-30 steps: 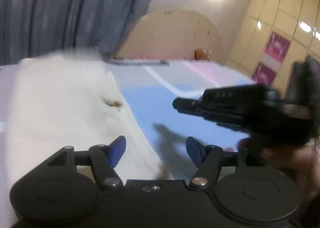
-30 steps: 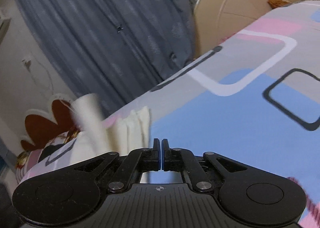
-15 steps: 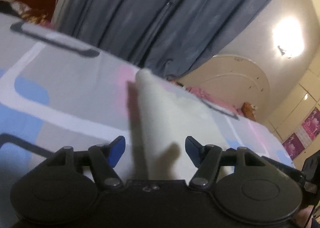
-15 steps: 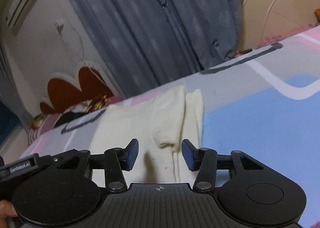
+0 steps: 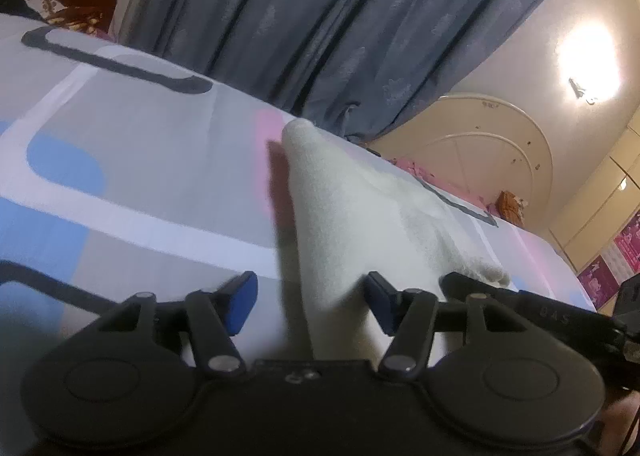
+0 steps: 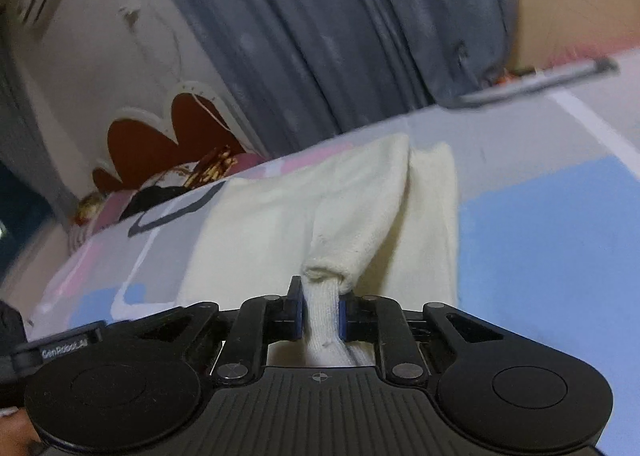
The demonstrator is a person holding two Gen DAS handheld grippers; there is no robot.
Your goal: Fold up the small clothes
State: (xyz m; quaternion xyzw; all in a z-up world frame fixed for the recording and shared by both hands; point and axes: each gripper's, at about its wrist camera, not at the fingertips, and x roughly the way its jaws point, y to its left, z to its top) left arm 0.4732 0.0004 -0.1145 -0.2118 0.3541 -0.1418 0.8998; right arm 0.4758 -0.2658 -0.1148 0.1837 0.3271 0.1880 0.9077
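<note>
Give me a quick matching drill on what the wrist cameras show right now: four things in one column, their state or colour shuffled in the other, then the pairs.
Things:
1. left gripper
2. right gripper
3. cream garment
4. curtain

States or colours:
A. grey-blue, hanging behind the bed
B. open, fingers on either side of the cloth
C. lying on the patterned bedsheet
D. shut on a bunched piece of cloth

Pairs: 1-B, 2-D, 3-C, 4-A
</note>
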